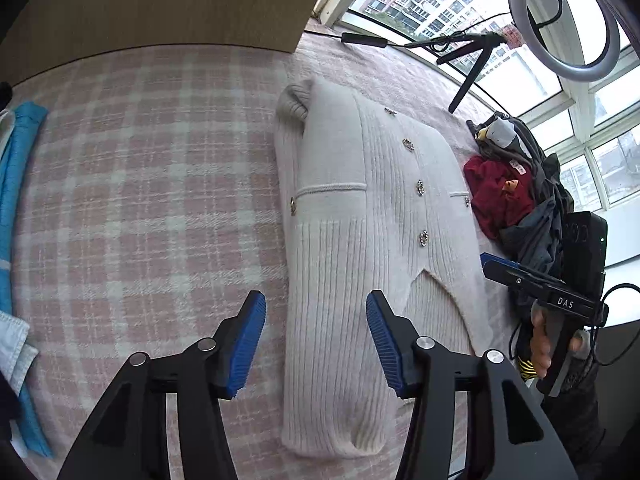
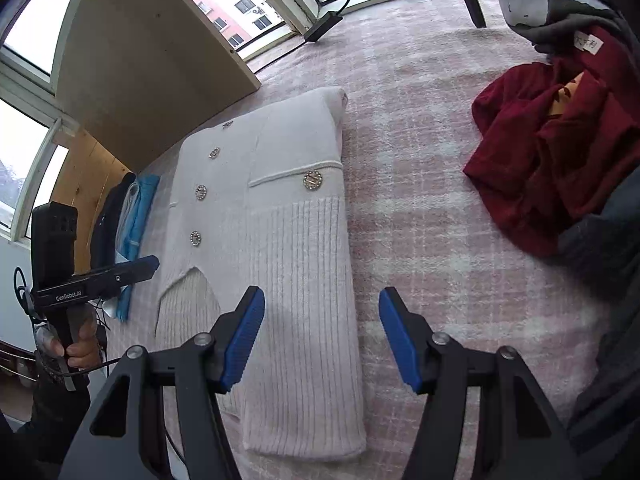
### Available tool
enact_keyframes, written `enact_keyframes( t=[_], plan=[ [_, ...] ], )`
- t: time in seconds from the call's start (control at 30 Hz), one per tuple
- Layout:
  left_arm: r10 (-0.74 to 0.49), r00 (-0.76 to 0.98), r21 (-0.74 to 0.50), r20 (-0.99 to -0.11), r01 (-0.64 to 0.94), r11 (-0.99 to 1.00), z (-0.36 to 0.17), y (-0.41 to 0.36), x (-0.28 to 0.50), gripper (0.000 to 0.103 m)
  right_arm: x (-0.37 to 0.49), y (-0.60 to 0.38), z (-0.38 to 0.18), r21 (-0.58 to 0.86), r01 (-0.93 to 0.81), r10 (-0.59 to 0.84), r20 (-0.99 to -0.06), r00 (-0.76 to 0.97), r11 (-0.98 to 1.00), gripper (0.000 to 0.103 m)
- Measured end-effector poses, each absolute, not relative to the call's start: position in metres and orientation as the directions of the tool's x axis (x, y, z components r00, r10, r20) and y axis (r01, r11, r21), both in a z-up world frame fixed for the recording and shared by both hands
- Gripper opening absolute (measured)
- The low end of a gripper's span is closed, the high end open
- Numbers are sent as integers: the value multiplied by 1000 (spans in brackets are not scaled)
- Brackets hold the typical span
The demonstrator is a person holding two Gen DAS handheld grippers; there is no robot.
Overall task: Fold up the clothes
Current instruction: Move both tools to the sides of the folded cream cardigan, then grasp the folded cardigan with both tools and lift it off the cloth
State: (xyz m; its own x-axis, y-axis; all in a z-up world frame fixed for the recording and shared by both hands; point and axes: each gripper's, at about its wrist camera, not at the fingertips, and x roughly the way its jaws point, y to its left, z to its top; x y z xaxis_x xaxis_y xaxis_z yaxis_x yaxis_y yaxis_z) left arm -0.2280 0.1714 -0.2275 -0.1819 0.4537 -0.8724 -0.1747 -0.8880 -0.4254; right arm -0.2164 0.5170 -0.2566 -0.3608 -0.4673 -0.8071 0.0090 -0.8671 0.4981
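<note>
1. Left wrist view: left gripper (image 1: 316, 344) spread wide, holding nothing, poised over the near end of the cream ribbed knit cardigan with jewelled buttons (image 1: 360, 240). The cardigan lies lengthwise on the pink plaid blanket (image 1: 140, 180), sides folded in. Risk: one finger catches only the top layer, so the tucked side pulls open.
2. Count here: one cardigan, four centre buttons, one crumpled dark red garment (image 1: 500, 192), one folded blue cloth (image 1: 16, 200).
3. Right wrist view: right gripper (image 2: 322, 340) wide open, empty, over the cardigan's right edge (image 2: 300, 280). Risk: a button snags a finger pad; lifting unevenly skews the fold.
4. Count: two grippers, one ring light (image 1: 560, 16).
</note>
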Motion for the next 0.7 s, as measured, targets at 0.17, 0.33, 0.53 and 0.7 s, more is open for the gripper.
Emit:
enact_keyframes(
  t=[0.17,0.33,0.53,0.7],
  plan=[
    [456,-162,-428,-875,-184,-885,-238,179,-235,50,-214,507,-264,489,68,-477,-799,-365,-870,59],
    [458,-144,-428,-877,-198,-882,-248,187,-241,50,-219,499,-272,507,117,-513,-782,-355,-854,59],
    [457,-143,-415,-878,-248,-875,-249,205,-238,52,-218,479,-270,429,205,-475,-801,-363,-880,59],
    [455,-143,-403,-879,-290,-868,-249,220,-236,70,-223,468,-270,434,228,-487,-814,-315,-872,57]
  ],
)
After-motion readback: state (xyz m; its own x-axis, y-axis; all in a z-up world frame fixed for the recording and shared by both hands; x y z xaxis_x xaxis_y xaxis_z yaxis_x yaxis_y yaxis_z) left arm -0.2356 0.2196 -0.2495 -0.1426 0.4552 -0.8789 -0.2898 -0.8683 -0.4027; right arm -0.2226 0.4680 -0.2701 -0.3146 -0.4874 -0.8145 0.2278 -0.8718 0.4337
